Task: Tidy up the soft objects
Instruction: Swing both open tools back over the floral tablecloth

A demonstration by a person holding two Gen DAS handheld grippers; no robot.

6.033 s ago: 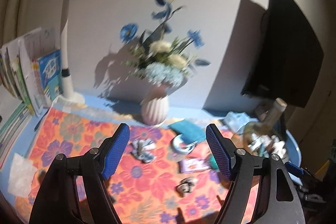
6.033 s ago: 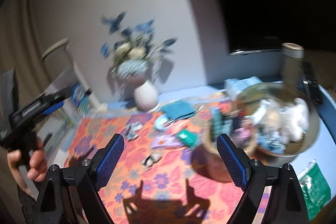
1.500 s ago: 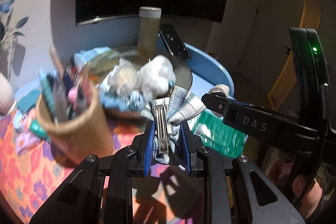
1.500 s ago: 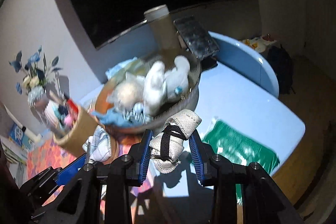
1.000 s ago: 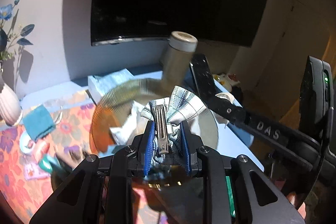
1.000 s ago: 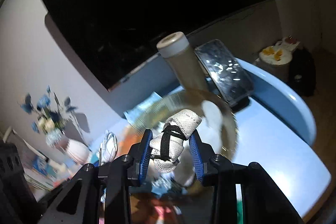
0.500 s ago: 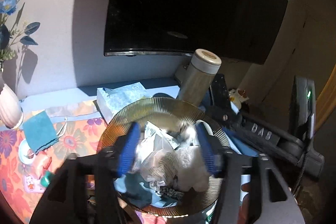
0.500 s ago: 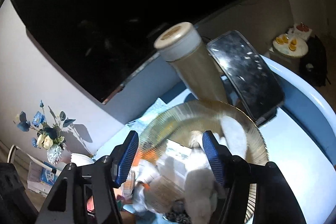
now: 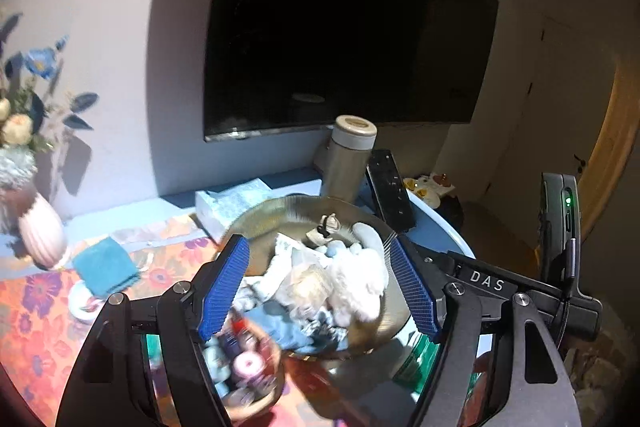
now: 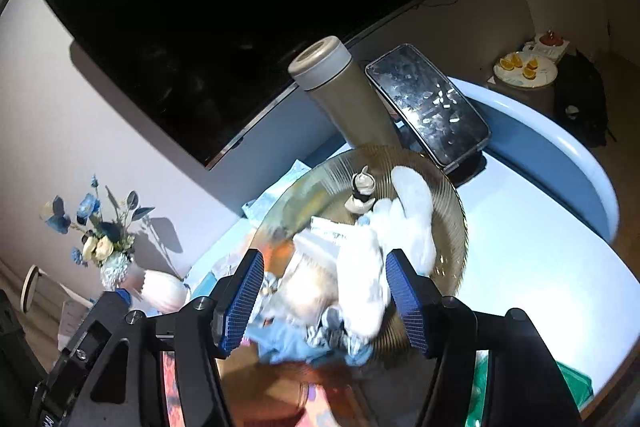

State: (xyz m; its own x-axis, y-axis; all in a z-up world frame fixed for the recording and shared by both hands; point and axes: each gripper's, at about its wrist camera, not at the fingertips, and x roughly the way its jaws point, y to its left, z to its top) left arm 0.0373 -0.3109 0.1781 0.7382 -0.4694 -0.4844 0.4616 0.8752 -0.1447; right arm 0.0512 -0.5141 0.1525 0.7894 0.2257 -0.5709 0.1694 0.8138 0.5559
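Soft objects (image 9: 332,279) fill the bowl (image 9: 276,211) at the centre of the left wrist view: white plush, pale cloth, blue fabric, and a small beige piece with a black band (image 9: 326,227) near the far rim. The left gripper (image 9: 318,287) hovers above the bowl with its fingers (image 9: 224,287) wide apart and nothing between them. A cup (image 9: 248,379) of small items sits blurred at the lower centre, a flask (image 9: 348,159) and phone (image 9: 390,191) stand behind the bowl, and a teal cloth (image 9: 106,267) lies at the left on the floral mat (image 9: 36,311).

From the right wrist view, the same pile (image 10: 360,259) lies in the bowl (image 10: 452,195) at the centre of the frame, the banded piece (image 10: 362,193) towards its far side. The right gripper (image 10: 322,299) is also over it, fingers (image 10: 404,297) spread and empty. The surface (image 10: 532,239) runs off to the right, with a vase (image 10: 160,291) at the lower left.

Judging by this, the drop into the bowl looks done for both hands. The next move probably calls for swinging back to the mat, picking another loose soft item such as the teal cloth, and closing on it squarely so it does not slip.
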